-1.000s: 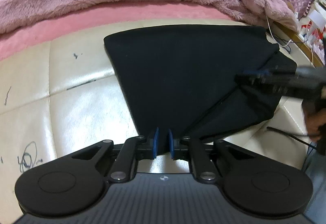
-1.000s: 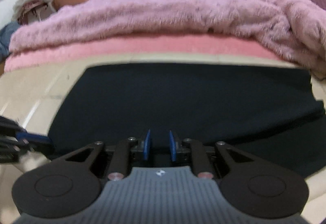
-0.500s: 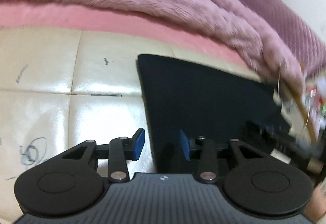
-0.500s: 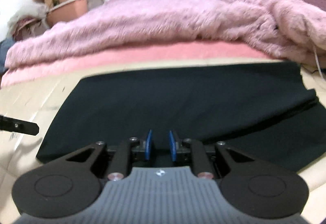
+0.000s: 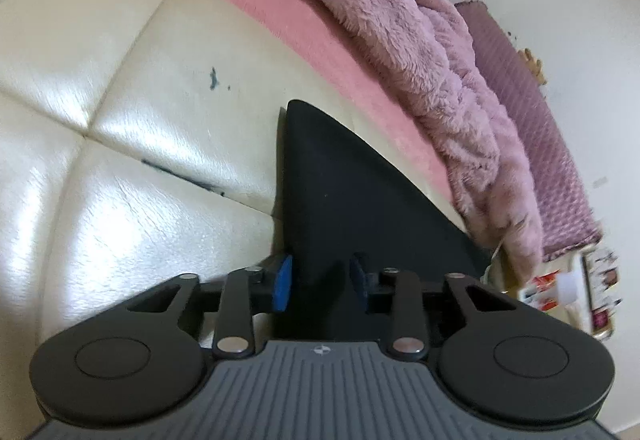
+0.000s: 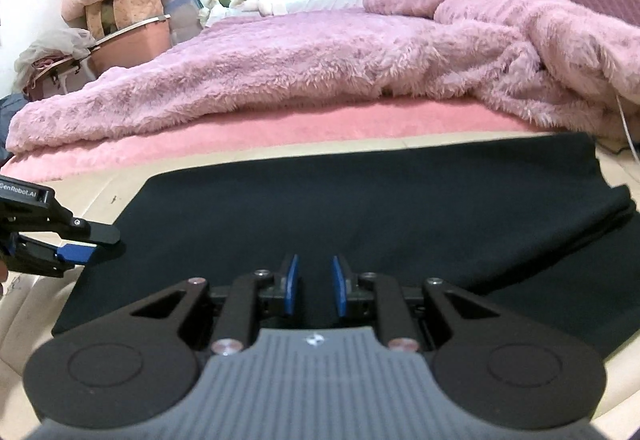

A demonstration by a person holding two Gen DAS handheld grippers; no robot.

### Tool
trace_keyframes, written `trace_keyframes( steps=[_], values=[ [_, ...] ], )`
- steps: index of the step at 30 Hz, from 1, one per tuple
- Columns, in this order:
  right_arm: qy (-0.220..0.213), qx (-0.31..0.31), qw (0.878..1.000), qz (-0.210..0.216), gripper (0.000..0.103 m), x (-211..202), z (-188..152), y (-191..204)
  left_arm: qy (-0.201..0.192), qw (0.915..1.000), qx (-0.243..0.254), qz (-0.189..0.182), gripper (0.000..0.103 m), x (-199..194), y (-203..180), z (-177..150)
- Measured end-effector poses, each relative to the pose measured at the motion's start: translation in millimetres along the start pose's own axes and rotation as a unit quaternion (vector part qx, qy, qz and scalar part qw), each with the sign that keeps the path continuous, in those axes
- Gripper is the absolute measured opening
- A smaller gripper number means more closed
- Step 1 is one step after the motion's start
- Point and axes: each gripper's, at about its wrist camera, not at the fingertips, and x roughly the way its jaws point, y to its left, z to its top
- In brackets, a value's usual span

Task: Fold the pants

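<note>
The black pants (image 6: 360, 216) lie flat and folded on a cream leather bench (image 5: 120, 160) at the foot of a bed. In the left wrist view the pants (image 5: 344, 196) show as a dark wedge. My left gripper (image 5: 322, 280) is open over the pants' left edge, the cloth between its blue pads but not pinched. It also shows at the left of the right wrist view (image 6: 80, 244). My right gripper (image 6: 314, 286) is open a little, low over the pants' near edge, holding nothing.
A fluffy purple blanket (image 6: 340, 52) and a pink sheet (image 6: 280, 132) cover the bed just behind the bench. A white cable (image 6: 626, 128) hangs at the right. Bins and piled bedding (image 6: 120, 20) stand at the far left. Ink marks (image 5: 214, 76) dot the bench.
My left gripper let go of the pants, opened, and swung to their left edge. The lifted layer now lies flat. My right gripper pulled back slightly and opened a little.
</note>
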Motion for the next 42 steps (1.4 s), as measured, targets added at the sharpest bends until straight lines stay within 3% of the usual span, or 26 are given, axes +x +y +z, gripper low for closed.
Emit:
trace_keyframes(
  steps=[6, 11, 18, 26, 33, 40, 41, 42],
  values=[
    [0.013, -0.02, 1.0, -0.006, 0.018, 8.7, -1.3, 3.0, 0.001, 0.9998, -0.02, 0.005, 0.015, 1.1, -3.2, 0.4],
    [0.037, -0.056, 0.998, -0.012, 0.023, 8.4, 2.0, 15.7, 0.006, 0.9985, 0.018, 0.051, 0.011, -14.8, -18.1, -1.0],
    [0.081, -0.071, 0.994, 0.027, 0.022, -4.9, 1.9, 59.7, 0.034, 0.9932, 0.029, 0.108, 0.007, -82.0, 0.0, -2.8],
    [0.103, -0.096, 0.986, 0.086, 0.022, -30.8, -9.6, 112.5, 0.019, 0.9872, 0.02, 0.157, 0.007, -179.3, 29.6, 4.9],
    [0.107, -0.101, 0.989, 0.031, 0.022, -43.0, -7.3, 91.1, -0.005, 0.9754, 0.033, 0.218, 0.007, -220.3, 50.4, 25.6],
    [0.11, -0.086, 0.99, -0.037, 0.022, -31.9, 9.0, 44.1, -0.021, 0.9702, 0.04, 0.238, 0.007, -231.5, 58.0, 42.8],
    [0.119, -0.086, 0.988, -0.041, 0.021, -28.3, 6.3, 40.9, -0.021, 0.9695, 0.041, 0.241, 0.007, -231.4, 57.5, 44.3],
    [0.128, -0.084, 0.987, -0.041, 0.013, -25.7, 2.2, 38.0, -0.022, 0.9684, 0.044, 0.245, 0.007, -230.0, 56.7, 45.3]
  ],
)
